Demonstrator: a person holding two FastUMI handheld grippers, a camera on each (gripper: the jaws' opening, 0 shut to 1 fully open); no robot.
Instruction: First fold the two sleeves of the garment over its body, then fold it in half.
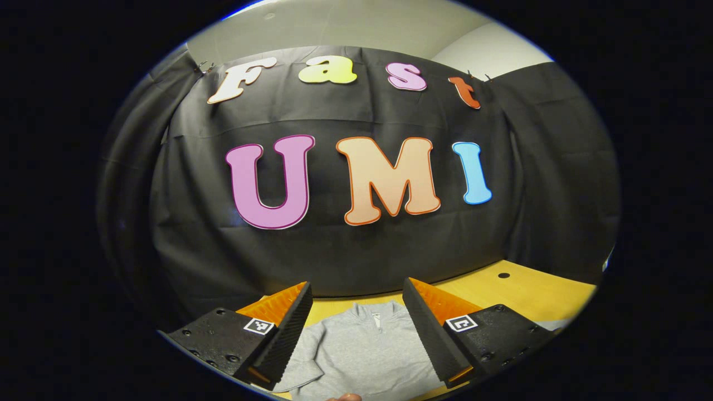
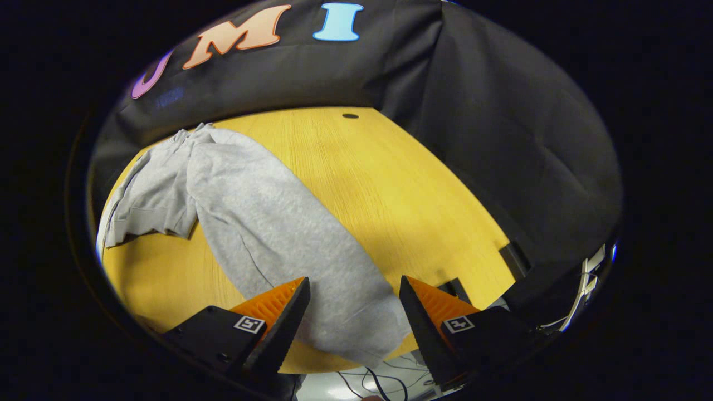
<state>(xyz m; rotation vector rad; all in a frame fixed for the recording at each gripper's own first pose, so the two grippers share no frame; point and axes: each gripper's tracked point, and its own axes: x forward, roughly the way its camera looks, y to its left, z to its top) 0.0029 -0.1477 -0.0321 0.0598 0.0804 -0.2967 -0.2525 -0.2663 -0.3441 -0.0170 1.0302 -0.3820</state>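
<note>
The light grey fleece garment with a short zip collar (image 1: 365, 348) lies flat on the yellow wooden bench (image 1: 518, 289), collar toward the black cloth wall. In the left gripper view, the left tool (image 1: 356, 328) hangs above the garment's body with its jaws spread and holding nothing; a sleeve cuff lies just beside its left finger. In the right gripper view, the right tool (image 2: 354, 320) is likewise spread and empty, poised over the long grey sleeve (image 2: 289, 245), whose long axis runs from the shoulder at upper left down to the cuff between the fingers. No sleeve appears folded yet. The right tool is judged nearer to this cuff, which would travel leftward across the body.
</note>
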